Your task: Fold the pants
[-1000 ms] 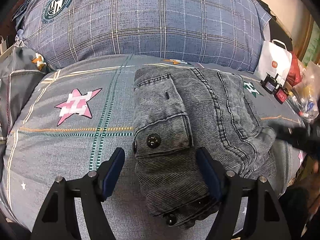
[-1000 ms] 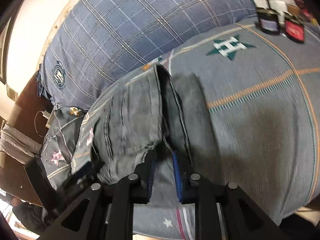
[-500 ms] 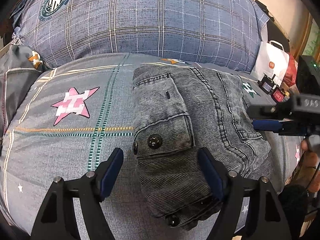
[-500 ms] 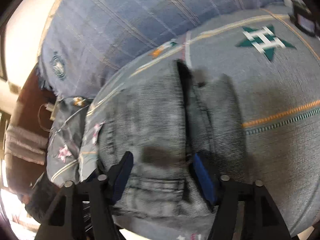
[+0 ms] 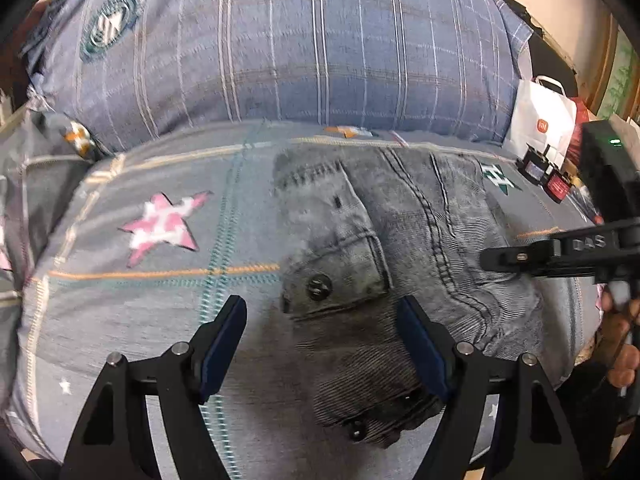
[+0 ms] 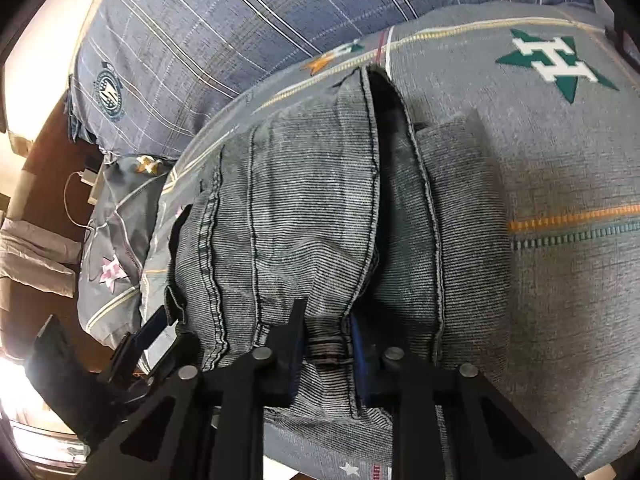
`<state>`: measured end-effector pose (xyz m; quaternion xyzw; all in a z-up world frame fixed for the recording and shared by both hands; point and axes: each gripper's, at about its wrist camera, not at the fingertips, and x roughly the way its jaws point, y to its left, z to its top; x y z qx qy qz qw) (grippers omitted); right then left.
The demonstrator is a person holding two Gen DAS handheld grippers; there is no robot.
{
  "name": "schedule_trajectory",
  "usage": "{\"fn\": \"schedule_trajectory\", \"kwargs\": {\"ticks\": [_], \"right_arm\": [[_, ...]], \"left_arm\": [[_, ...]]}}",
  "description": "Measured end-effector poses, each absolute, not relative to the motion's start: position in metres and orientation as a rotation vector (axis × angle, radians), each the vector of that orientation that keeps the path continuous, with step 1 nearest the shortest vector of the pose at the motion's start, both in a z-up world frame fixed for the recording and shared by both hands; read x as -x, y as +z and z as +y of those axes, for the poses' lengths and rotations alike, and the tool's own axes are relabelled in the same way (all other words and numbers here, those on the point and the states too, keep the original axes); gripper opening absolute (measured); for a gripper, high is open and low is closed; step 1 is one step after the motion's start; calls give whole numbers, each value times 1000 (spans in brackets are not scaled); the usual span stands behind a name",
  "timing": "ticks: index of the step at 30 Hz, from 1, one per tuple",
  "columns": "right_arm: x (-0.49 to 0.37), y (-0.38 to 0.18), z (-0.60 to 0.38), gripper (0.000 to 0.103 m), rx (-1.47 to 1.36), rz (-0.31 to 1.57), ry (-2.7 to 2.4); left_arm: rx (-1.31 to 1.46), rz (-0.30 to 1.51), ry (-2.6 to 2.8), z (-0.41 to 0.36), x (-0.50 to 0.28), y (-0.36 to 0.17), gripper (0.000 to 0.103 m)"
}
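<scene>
Grey bedspread (image 5: 168, 280) with pink star (image 5: 162, 226) and green star (image 6: 554, 62). Blue plaid pillow (image 5: 300, 52) lies at the bedspread's far edge. White bag (image 5: 542, 124) stands at the pillow's right end, two small dark boxes (image 5: 546, 176) just before it.

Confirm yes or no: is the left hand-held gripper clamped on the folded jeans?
No: in the left wrist view the left hand-held gripper stands wide open, its blue pads apart over the near edge of the folded jeans without pressing them.
</scene>
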<state>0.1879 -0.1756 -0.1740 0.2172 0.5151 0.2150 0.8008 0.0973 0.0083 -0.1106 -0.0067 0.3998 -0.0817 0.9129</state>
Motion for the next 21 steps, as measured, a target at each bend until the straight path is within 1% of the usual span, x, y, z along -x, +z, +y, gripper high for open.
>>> {"fn": "schedule_trajectory", "kwargs": {"ticks": [2,8,10,11,13,14,15,16,19,21], "right_arm": [[-175,-159,-173,15,-402,1038,449],[-124,-117,-177,14,-254,909,401],[-113,-122,-178,14,-215,899,351],[-113,-132,-179,14,-188,910,319],[-128,-170,-180,14,-233,1009,319],[-133,-183,-180,15,-253,1040,321],[-133,-188,-181,17,-275,1030,321],[-131,-185,-181,19,-280,1019,328],[-123,-163,-193,19,-249,997,308],[-120,-140,-204,19,-262,944,274]], "left_arm": [[20,807,-150,14,-95,-104,79],[35,769,-116,20,-91,-87,79],[18,776,-124,10,-93,-91,79],[-28,808,-136,-2,-97,-100,79],[-181,863,-99,-23,-100,-122,79],[-236,856,-69,-28,-100,-128,79],[-228,841,-66,-26,-99,-128,79],[-196,859,-70,-22,-100,-127,79],[-177,873,-87,-17,-103,-129,79],[-173,872,-90,-16,-102,-130,79]]}}
